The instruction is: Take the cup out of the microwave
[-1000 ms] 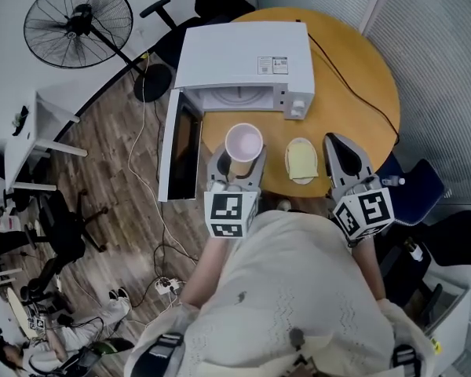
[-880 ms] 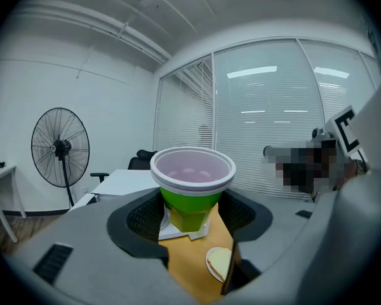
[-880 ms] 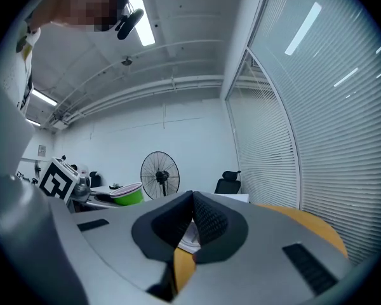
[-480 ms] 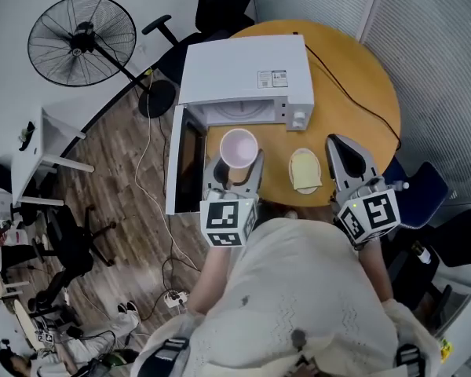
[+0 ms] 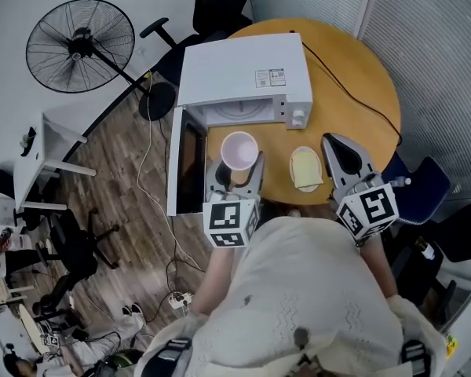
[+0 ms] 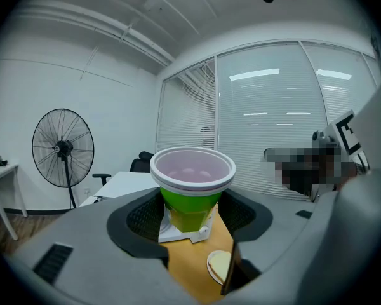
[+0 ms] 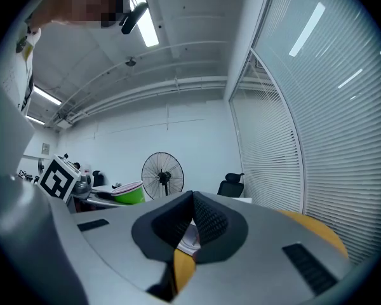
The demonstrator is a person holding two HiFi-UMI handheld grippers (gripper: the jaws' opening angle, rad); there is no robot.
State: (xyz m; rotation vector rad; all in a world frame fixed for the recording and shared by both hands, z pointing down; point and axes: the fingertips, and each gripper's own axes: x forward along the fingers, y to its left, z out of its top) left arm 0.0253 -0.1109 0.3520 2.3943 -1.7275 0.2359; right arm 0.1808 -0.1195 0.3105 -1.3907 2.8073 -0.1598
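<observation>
Clamping the cup [image 5: 241, 148] by its green body, the left gripper [image 5: 237, 170] is pressing one jaw against each side of it, with the pale rim sitting above the pads. The cup is sitting outside the microwave [image 5: 243, 67], just near of the open cavity and right of the swung-out door [image 5: 187, 162], over the round wooden table [image 5: 361, 85]. A small yellowish plate [image 5: 305, 168] is lying just right of the cup. The right gripper [image 5: 336, 143] is hovering at the table's near right edge, jaws together and gripping nothing.
</observation>
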